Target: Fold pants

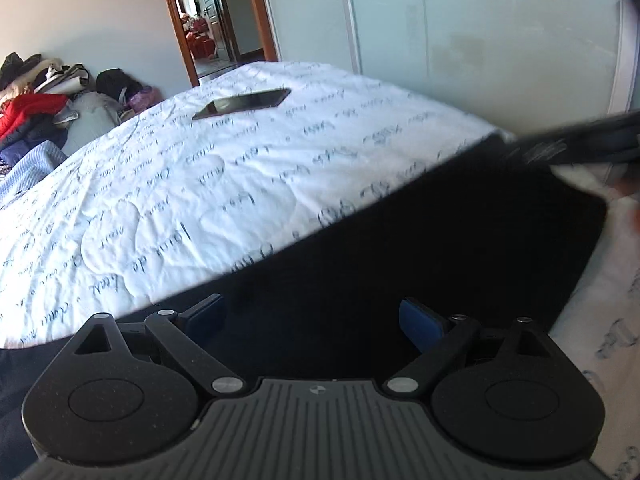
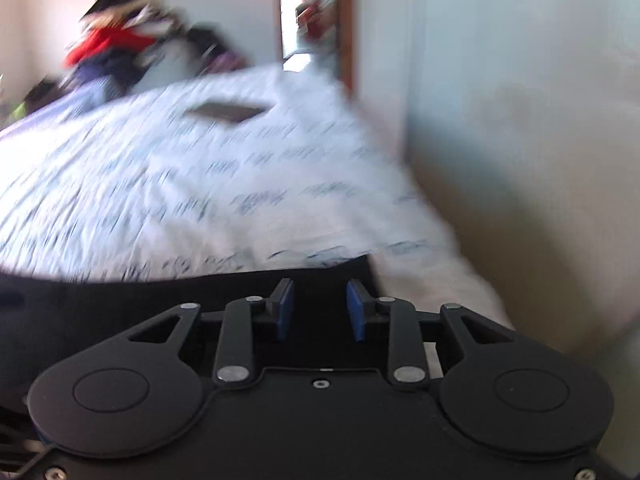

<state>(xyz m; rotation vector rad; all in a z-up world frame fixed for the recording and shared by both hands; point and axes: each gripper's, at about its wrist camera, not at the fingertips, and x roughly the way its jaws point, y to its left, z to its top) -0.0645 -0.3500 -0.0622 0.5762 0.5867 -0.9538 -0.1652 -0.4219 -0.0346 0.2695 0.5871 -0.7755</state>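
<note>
Black pants (image 1: 460, 236) lie flat on the white bedspread with script print (image 1: 200, 184). My left gripper (image 1: 316, 312) is wide open just above the pants, its blue pads (image 1: 418, 320) spread apart with nothing between them. In the right wrist view the pants (image 2: 120, 304) show as a dark band near the bed's right edge. My right gripper (image 2: 320, 308) hovers over that end of the pants with its jaws open and empty. The right view is motion-blurred. The other gripper shows as a dark blur at the right of the left wrist view (image 1: 592, 136).
A black phone (image 1: 244, 103) lies on the bed further back; it also shows in the right wrist view (image 2: 224, 112). A pile of clothes and bags (image 1: 48, 104) sits at the far left. A doorway (image 1: 216, 16) and a pale wardrobe wall (image 1: 480, 40) stand behind the bed.
</note>
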